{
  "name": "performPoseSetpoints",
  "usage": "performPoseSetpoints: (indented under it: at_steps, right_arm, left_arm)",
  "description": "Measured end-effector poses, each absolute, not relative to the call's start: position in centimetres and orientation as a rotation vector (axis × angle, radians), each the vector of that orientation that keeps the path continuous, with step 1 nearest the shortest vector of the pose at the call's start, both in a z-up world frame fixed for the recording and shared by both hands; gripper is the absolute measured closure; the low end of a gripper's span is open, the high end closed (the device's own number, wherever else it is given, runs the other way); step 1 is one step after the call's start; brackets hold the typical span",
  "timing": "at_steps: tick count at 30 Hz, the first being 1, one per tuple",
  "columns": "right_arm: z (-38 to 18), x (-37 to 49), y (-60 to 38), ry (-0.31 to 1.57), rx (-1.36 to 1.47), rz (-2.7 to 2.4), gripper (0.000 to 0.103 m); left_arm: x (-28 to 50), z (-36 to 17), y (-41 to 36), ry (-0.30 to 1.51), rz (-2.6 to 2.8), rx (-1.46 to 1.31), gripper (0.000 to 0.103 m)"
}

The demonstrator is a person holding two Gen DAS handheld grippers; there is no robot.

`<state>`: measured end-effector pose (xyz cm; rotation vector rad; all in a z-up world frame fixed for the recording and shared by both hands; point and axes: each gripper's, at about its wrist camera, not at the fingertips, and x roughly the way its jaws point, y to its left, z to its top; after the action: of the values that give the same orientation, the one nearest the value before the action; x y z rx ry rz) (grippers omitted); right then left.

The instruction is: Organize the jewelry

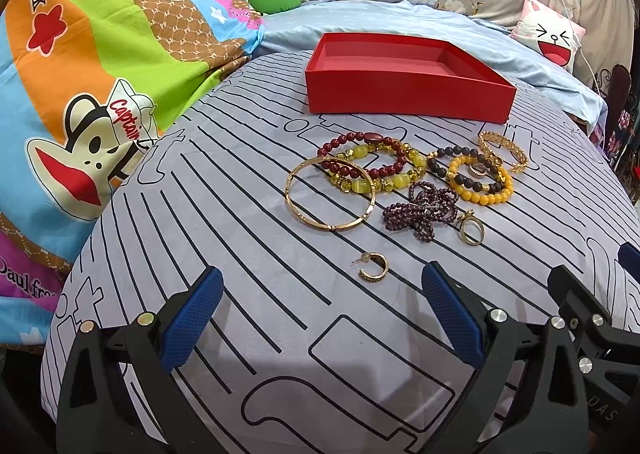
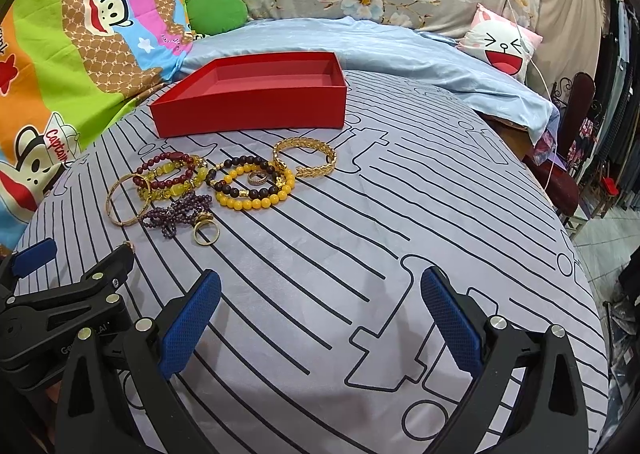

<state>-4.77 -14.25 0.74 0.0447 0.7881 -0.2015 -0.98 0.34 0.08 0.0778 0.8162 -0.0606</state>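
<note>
Left gripper [image 1: 322, 314] wide open, empty; right gripper [image 2: 320, 314] likewise; gold earring [image 1: 370, 266] seemingly untouched.

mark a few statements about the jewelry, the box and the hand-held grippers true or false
1. The red box has nothing in it. True, as far as its visible inside shows.
2. The left hand-held gripper is shut on the gold hoop earring. False: its jaws are open and the earring lies on the cloth ahead of them.
3. A small ring lies inside the loop of the yellow bead bracelet. True.
4. The right hand-held gripper holds the purple bead strand. False: it is open and holds nothing; the strand lies on the striped cloth.
5. The gold bangle is inside the box. False: it lies on the cloth, in front of the box.
</note>
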Motion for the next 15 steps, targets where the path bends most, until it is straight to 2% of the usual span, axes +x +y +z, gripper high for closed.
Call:
performPoseSetpoints:
  at_steps: [15]
  right_arm:
    - [0.70, -4.75, -14.25, 0.788, 0.044, -0.202, 0.007]
  left_arm:
    - [-0.99, 0.14, 0.37, 0.815, -0.062, 0.080, 0.008]
